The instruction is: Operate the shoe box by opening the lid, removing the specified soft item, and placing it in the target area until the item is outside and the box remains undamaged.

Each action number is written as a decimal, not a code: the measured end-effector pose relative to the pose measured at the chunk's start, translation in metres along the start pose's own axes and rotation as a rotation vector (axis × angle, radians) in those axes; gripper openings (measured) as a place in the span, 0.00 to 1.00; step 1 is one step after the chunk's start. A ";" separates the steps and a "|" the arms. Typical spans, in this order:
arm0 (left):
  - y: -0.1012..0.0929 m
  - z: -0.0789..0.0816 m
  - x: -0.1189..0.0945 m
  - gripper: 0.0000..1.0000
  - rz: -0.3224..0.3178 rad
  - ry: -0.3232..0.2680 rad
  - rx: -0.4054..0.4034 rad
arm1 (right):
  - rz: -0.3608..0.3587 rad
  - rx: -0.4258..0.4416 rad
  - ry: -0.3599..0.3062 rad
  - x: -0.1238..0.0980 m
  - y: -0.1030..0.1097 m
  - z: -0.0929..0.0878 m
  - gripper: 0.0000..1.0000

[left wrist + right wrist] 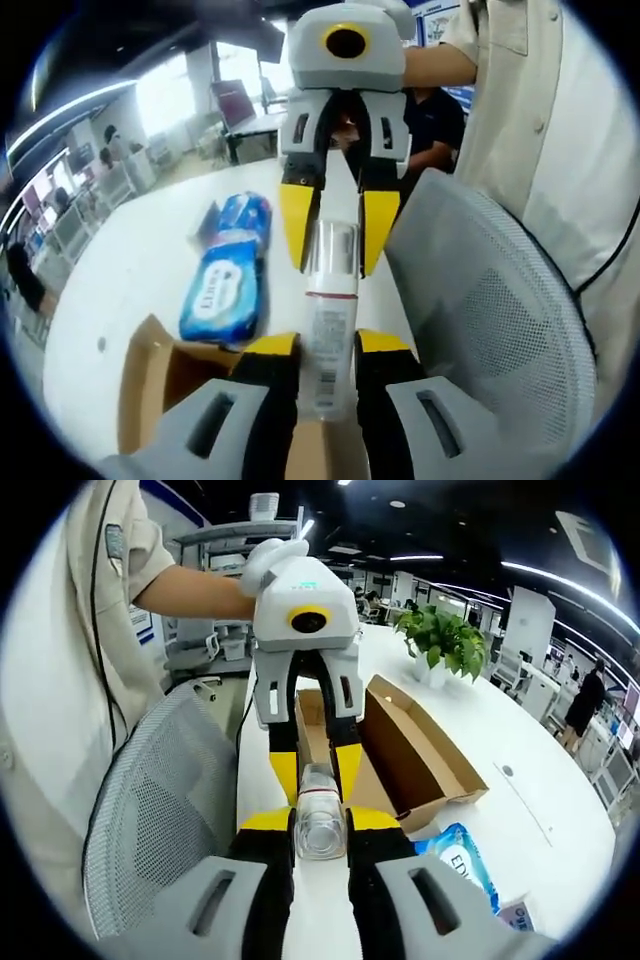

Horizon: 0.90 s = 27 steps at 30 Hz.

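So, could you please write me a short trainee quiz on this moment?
1. True or false: both grippers, left and right, grip the bottle.
2. What lies on the table beside the box? A) wipes packs B) shoes C) a cup
3. The box is ____ (open/closed).

Key: 1 true; 2 A, the wipes packs; 3 open.

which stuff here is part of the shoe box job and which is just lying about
Part of the job:
- open cardboard shoe box
- clear bottle, gripped at both ends by the left gripper and the right gripper
- blue wipes pack, possibly an item already taken out

Just lying about:
- potted plant
- grey mesh chair
- white table, the work surface
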<state>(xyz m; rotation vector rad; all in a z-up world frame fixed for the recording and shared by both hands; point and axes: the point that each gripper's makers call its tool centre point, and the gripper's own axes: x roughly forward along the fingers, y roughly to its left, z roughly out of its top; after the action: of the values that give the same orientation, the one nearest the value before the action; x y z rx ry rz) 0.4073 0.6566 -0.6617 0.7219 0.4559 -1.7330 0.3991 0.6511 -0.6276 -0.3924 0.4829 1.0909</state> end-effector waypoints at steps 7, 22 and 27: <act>0.009 0.001 0.001 0.25 0.033 -0.011 0.001 | -0.005 -0.004 0.010 -0.002 -0.004 -0.001 0.16; 0.029 -0.009 -0.006 0.39 0.107 -0.036 -0.085 | -0.007 -0.022 0.035 -0.004 -0.023 -0.002 0.16; 0.037 -0.017 -0.014 0.45 0.153 -0.048 -0.157 | -0.013 -0.032 0.053 -0.008 -0.037 -0.003 0.16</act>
<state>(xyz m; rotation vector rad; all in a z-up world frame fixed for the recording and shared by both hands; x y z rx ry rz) 0.4488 0.6672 -0.6625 0.5862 0.4855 -1.5495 0.4290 0.6279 -0.6230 -0.4533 0.5098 1.0788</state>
